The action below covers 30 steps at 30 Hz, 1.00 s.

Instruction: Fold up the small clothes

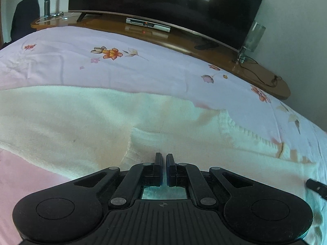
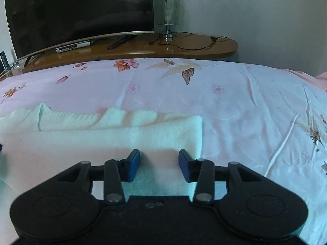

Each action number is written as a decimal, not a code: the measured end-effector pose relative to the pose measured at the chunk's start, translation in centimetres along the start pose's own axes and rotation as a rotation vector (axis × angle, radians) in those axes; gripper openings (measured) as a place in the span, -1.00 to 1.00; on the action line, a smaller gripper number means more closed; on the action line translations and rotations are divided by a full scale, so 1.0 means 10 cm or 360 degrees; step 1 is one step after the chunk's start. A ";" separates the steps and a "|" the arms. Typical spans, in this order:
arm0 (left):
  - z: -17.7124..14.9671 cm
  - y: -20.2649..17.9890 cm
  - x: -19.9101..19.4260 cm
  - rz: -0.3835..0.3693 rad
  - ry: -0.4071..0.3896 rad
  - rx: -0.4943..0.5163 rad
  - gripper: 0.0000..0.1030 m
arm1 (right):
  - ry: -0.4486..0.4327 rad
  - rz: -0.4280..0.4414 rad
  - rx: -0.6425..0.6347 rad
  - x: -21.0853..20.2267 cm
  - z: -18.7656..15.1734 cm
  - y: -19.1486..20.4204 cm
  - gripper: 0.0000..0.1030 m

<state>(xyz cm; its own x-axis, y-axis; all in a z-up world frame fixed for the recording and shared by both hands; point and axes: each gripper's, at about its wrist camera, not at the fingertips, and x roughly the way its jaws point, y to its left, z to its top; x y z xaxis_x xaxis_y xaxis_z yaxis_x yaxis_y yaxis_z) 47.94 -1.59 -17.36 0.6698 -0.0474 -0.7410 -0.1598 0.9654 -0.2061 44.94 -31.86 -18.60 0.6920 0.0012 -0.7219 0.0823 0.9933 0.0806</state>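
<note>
A cream knitted garment point(image 1: 85, 122) lies spread on the floral bedsheet point(image 1: 122, 69). My left gripper point(image 1: 164, 160) is shut, its tips low over the garment's middle, by a fold edge; whether cloth is pinched between them is hidden. In the right wrist view the same garment point(image 2: 122, 134) lies folded in layers, its right edge ending mid-bed. My right gripper point(image 2: 159, 159) is open, its blue pads point(image 2: 133, 164) straddling the garment's near layer. The tip of the right gripper point(image 1: 316, 185) shows at the right edge of the left wrist view.
A wooden shelf point(image 2: 184, 47) runs behind the bed with a large dark TV point(image 2: 77, 14), a set-top box point(image 2: 72, 47), a glass lamp point(image 2: 168, 14) and cables. A bottle point(image 1: 47, 6) and glasses sit at its left end. Bare sheet point(image 2: 255, 112) lies right of the garment.
</note>
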 end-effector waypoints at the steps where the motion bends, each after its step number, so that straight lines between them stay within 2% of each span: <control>1: -0.01 0.01 -0.03 -0.0004 0.0009 -0.0001 -0.92 | -0.0014 0.0026 0.0022 -0.07 -0.01 0.00 -0.13; 4: -0.08 0.03 -0.15 -0.0027 0.0033 0.0005 -0.92 | -0.0024 0.0055 0.0000 -0.26 -0.09 0.08 0.16; 5: -0.12 0.04 -0.21 -0.0048 0.0031 0.0007 -0.92 | -0.0023 0.0079 -0.0003 -0.33 -0.12 0.11 0.19; 8: -0.27 0.04 -0.37 -0.0092 0.0037 0.0073 -0.92 | -0.0037 0.0115 -0.0033 -0.58 -0.25 0.22 0.19; 12: -0.49 0.11 -0.56 -0.0156 0.0113 0.0098 -0.92 | 0.0035 0.0153 -0.0026 -0.77 -0.45 0.33 0.19; 20: -0.86 0.29 -1.05 -0.0202 0.0188 0.0138 -0.92 | 0.0038 0.0160 -0.0008 -1.27 -0.75 0.62 0.23; 24: -0.92 0.42 -1.22 -0.0192 0.0184 0.0131 -0.92 | 0.0014 0.0161 -0.0011 -1.49 -0.83 0.77 0.26; 26: -0.92 0.50 -1.28 -0.0182 0.0180 0.0108 -0.92 | -0.0003 0.0166 -0.0022 -1.55 -0.86 0.83 0.47; 27: -0.91 0.54 -1.30 -0.0172 0.0172 0.0099 -0.92 | -0.0010 0.0164 -0.0030 -1.57 -0.86 0.87 0.51; 30: -0.86 0.65 -1.33 -0.0133 0.0152 0.0076 -0.92 | -0.0020 0.0184 -0.0047 -1.60 -0.85 0.97 0.52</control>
<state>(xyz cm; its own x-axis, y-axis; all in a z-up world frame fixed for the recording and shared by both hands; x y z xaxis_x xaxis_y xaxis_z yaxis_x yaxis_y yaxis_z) 31.73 3.14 -14.39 0.6068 -0.1499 -0.7806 -0.0702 0.9681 -0.2405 28.59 -21.22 -12.10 0.7047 0.1146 -0.7002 -0.0196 0.9896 0.1422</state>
